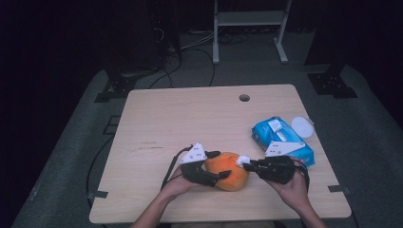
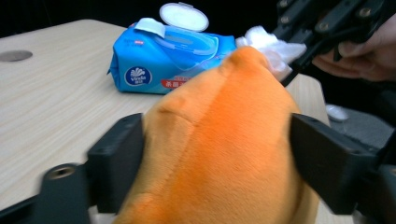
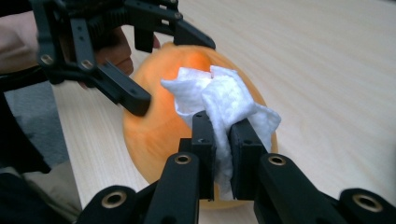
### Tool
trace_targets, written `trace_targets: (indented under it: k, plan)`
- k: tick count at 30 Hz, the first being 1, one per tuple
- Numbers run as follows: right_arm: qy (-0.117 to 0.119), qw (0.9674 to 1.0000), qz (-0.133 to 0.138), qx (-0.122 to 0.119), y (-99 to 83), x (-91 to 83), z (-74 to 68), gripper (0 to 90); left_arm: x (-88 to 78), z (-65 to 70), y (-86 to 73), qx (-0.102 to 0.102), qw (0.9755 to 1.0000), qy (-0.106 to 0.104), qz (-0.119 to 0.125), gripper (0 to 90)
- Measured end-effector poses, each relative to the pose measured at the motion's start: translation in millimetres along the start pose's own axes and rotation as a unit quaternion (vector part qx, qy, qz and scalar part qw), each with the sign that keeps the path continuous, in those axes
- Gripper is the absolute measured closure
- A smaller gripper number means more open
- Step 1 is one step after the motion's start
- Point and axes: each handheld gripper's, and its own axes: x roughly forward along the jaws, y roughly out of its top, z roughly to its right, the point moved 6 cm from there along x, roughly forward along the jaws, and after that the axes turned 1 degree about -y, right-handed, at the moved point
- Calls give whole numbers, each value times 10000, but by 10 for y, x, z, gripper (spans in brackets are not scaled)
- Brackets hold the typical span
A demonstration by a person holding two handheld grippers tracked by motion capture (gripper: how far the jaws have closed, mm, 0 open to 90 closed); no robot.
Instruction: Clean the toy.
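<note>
Dark room, grey floor, metal frame legs at rear. Pale wood table (image 1: 190,114), round cable hole (image 1: 244,98) near its far edge.

Item 1: left gripper (image 1: 216,166). Near edge of table, held in person's left hand (image 1: 177,186). Jaws set either side of orange plush toy (image 1: 229,170); in left gripper view both black jaws lie against toy's flanks w/ fabric bulging btwn them, so grasping the toy.

Item 2: right gripper (image 1: 247,165). Just right of toy, in right hand (image 1: 295,187), pointing left twd left gripper. Jaws clenched on white wipe (image 3: 224,105); wipe bunched above the tips, pressed on toy's top.

Item 3: orange plush toy. Sits on table btwn the two grippers, touching both sets of jaws. Rounded oval shape. Long axis runs roughly from left gripper's jaws away twd the right gripper; in left gripper view its narrower end (image 2: 247,53) points away from that camera, twd the wipe. Which end is front: can't tell.

Item 4: blue wet-wipe pack (image 1: 281,138). Beyond right gripper, just behind it, apart from toy. Flip lid (image 2: 184,16) open, standing up at far side. White sticker flap (image 2: 150,26) peeled back on top.

Obstructions: right gripper's body covers near corner of pack in high view. Left gripper's jaws + toy block most of table ahead in left gripper view. Rest of table bare wood, nothing btwn grippers and far edge.
</note>
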Motion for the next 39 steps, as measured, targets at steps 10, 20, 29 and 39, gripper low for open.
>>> trace_targets:
  k: [10,20,29,39]
  plan:
    - [20,9998,137,-130,84,-84,-60,816,22,122,51,266,9994,-210,7,176]
    - [6,9996,232,178,38,-125,97,815,167,119,-109,294,9994,-150,-140,277]
    - [151,9963,833,175,242,-295,15,814,-182,167,256,724,9972,35,156,328]
    - [343,9990,279,-94,134,24,-197,815,69,266,-51,914,9951,-91,-359,291]
